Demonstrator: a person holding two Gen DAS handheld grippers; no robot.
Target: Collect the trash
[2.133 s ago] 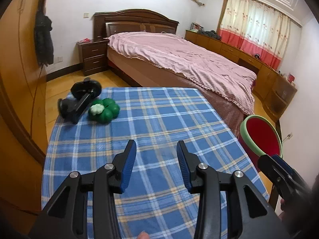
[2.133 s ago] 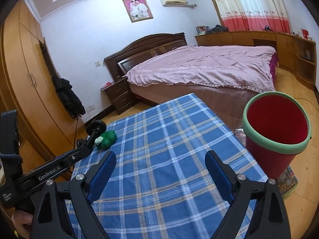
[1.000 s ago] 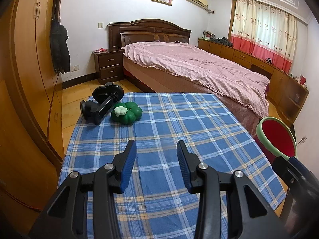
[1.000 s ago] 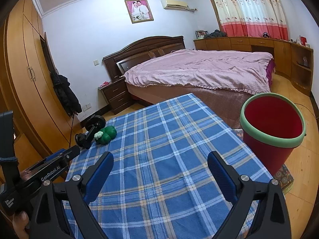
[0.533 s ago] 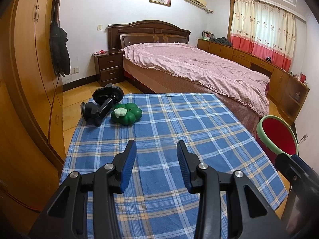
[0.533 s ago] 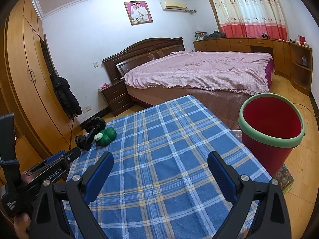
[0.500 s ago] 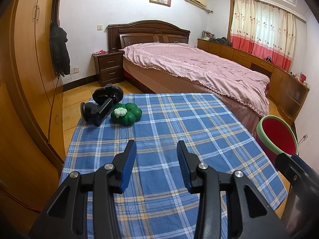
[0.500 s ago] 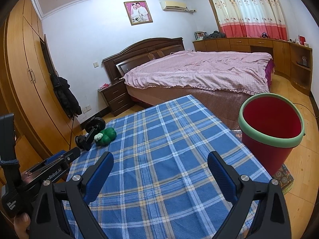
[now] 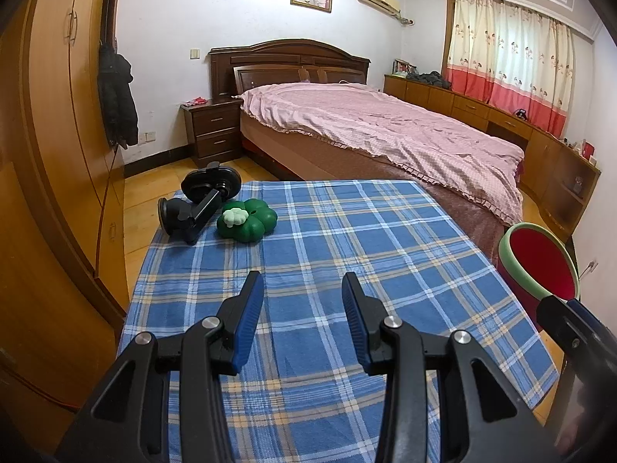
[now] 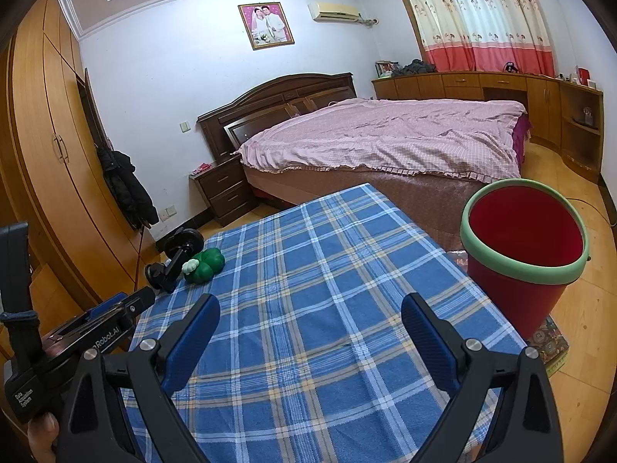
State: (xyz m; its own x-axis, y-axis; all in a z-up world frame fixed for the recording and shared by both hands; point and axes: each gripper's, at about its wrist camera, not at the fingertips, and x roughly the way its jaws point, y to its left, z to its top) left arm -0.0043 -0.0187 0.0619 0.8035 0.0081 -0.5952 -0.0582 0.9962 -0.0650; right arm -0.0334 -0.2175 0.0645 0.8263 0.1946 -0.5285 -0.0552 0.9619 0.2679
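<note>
Both tongs, left tongs (image 9: 302, 301) and right tongs (image 10: 310, 332), hover released over the worktop (image 9: 347, 239), apparently poised for the green toy (image 9: 246, 222) and black mount (image 9: 196, 204), red bin (image 10: 520, 250) waiting alongside

1. Bed (image 9: 385, 131) with a pink cover, centre of the frame.
2. Dark nightstand (image 9: 212, 131) left of the bed.
3. Black jacket (image 9: 115, 104) hanging at the wardrobe (image 9: 50, 115), left.
4. Framed portrait (image 10: 266, 25) on the wall, upper centre.
5. Curtains (image 10: 478, 19), upper right.

Green clover-shaped toy (image 9: 247, 222) touches black holder (image 9: 200, 200) at tablecloth's far-left corner.
</note>
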